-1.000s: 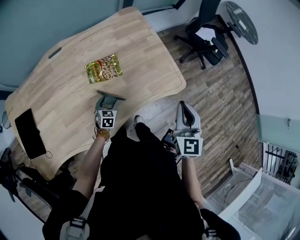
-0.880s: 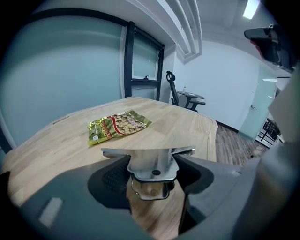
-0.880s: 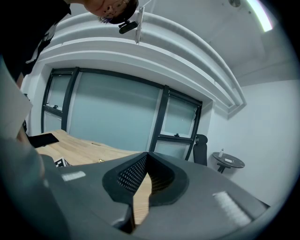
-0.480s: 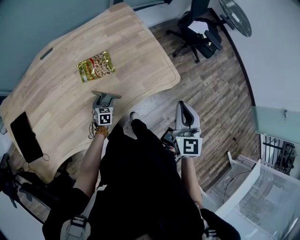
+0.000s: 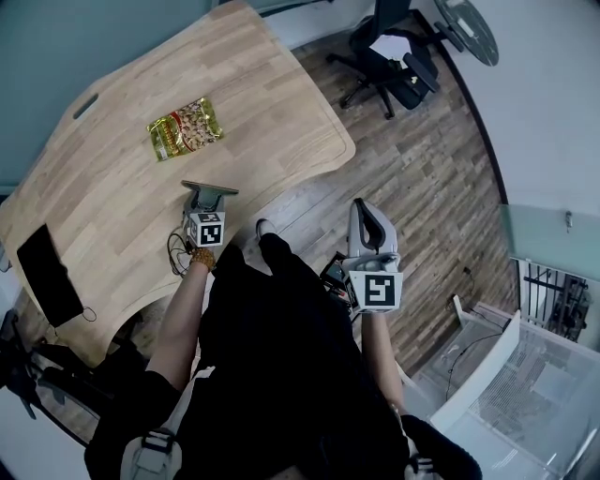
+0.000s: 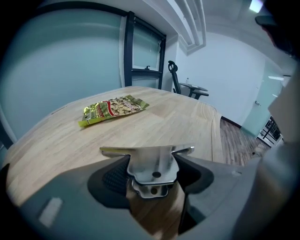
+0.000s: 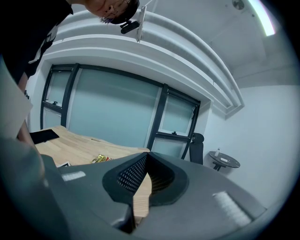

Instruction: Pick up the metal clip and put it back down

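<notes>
Left gripper (image 5: 210,195) still clamps metal clip (image 6: 149,159); unmoved.

Office. Pale wooden desk (image 5: 112,178) with a cable slot (image 5: 84,100) lies under and ahead of my left gripper (image 5: 210,195). Off to its right, past the desk: black swivel chair (image 5: 405,82), small round table (image 5: 473,28). Frosted glass partitions (image 7: 110,115) in dark frames ahead. Wood-plank floor (image 5: 422,187).

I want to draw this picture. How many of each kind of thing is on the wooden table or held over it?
snack bag: 1
black flat device: 1
metal clip: 1
Total: 3
</notes>
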### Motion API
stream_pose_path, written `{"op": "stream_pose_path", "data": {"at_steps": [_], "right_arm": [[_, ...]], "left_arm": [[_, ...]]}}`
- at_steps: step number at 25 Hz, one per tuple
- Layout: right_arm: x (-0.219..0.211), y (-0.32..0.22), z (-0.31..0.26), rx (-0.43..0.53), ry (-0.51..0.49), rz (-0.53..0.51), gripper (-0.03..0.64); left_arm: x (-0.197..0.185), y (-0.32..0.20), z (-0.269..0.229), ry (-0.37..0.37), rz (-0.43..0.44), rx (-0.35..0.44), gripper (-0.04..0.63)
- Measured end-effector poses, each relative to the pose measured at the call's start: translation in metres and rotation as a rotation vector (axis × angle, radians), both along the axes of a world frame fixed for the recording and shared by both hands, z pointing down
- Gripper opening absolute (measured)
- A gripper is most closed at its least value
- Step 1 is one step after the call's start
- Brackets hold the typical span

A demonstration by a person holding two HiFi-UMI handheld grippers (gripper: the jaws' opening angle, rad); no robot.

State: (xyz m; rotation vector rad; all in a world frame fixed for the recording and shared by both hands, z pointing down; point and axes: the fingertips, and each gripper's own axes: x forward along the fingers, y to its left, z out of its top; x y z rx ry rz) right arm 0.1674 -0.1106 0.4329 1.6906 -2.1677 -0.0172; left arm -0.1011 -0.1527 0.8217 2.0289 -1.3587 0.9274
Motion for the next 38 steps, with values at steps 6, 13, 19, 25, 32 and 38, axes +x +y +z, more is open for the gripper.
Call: {"op": "stream_pose_path", "data": {"at_steps": [6,13,19,25,32,38], "right_arm": [[0.007,0.005,0.002,-0.013,0.017,0.004,0.023],[0.016,0.007,0.0,-0.002,0.004,0.018,0.021],[0.02,0.002,-0.004,0.015,-0.013,0.009,0.021],[0.026,-0.006,-0.002,0.021,-0.029,0.005,0.021],[0.026,-0.025,-0.006,0.042,-0.069,-0.03,0.021],[0.008,-0.045,-0.001,0.05,-0.093,-0.09,0.021]], "left_arm": [[-0.003,0.005,0.001,-0.002,0.0,0.008,0.305],[-0.001,0.005,0.001,-0.019,0.022,-0.014,0.31],[0.002,0.012,-0.002,0.0,0.067,-0.065,0.367],[0.0,0.022,-0.015,-0.025,0.102,-0.056,0.371],[-0.015,0.028,-0.063,-0.027,0.067,0.033,0.37],[-0.032,0.016,-0.131,-0.02,0.02,0.186,0.37]]}}
